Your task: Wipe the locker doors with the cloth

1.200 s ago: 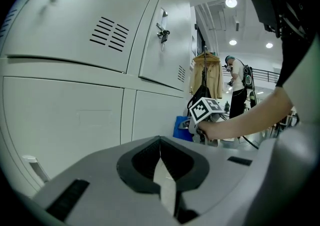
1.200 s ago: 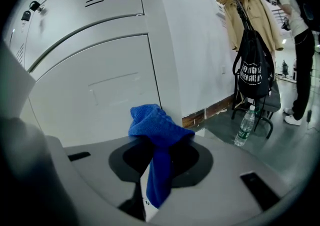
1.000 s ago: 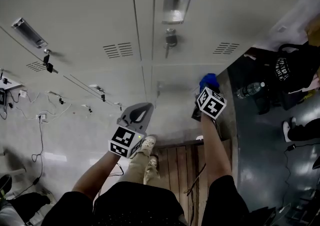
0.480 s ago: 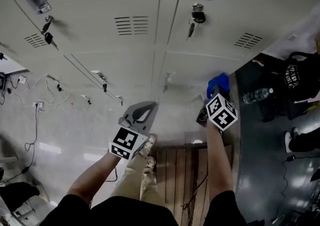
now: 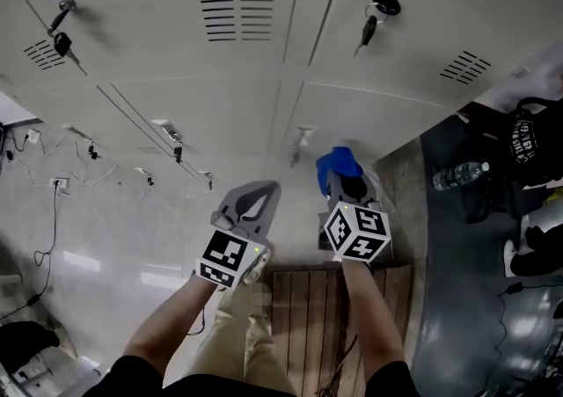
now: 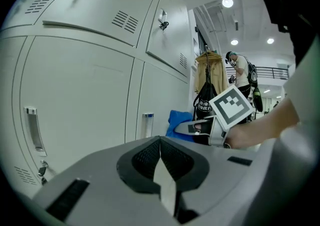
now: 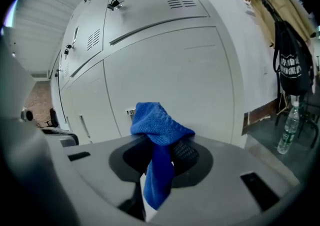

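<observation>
Locker doors point(image 5: 176, 52) span the view, pale, with no wipe marks readable. The left gripper point(image 5: 253, 203) hangs idle before the lower row, jaws pressed together on nothing. To its right, the right gripper point(image 5: 343, 182) pinches the blue cloth point(image 5: 337, 160), bunched against a lower door beside its handle point(image 5: 304, 136); contact unclear. Judgement: progress can't be gauged, and most doors probably remain.

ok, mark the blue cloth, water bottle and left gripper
blue cloth point(image 7: 160, 129): right gripper view, bunched upper fold.
water bottle point(image 5: 459, 175): head view, mid-body.
left gripper point(image 6: 160, 143): left gripper view, where shut tips meet.
</observation>
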The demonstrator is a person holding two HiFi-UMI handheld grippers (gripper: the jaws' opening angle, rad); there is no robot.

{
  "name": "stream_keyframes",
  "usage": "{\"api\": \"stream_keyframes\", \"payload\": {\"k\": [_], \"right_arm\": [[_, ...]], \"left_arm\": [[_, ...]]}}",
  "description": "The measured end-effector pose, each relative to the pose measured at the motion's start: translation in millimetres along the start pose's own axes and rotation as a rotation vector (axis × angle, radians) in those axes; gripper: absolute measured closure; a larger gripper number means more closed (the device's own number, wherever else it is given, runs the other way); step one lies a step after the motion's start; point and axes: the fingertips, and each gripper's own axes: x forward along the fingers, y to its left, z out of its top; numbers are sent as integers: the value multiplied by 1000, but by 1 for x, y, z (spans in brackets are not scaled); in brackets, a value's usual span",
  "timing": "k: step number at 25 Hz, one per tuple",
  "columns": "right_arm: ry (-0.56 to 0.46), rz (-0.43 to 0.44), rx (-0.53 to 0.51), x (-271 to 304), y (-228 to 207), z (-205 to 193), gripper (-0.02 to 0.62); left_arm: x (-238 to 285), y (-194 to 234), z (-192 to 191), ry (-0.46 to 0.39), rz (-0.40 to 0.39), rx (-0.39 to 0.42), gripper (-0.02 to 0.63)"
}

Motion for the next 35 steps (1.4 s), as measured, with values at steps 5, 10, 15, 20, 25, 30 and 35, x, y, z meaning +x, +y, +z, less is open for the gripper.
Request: {"api": "stream_keyframes", "payload": {"k": [5,10,15,20,25,30,35], "right_arm": [[13,119,20,26,28,-2,514],[-15,111,-39,42,34,10,514],[-25,106,-68,48,35,12,514],[-28,109,-61,48,30,11,514],[-16,77,-55,46,10,6,514],[-5,6,-54,41,-26,1,514],[1,-60,11,37,-62,-6,514]], "left_arm": [[18,9,-16,-15,10,-33,597],[24,12,-26,-1,13,-44,597],[33,16,-16,-14,11,-37,597],[47,15,-12,-14,-4,-43,597],[58,7,-18,-3,-20,-61,597],[67,-1,-25,7,-39,-85,597],[74,-6,-25,18,-51,-89,597]]}}
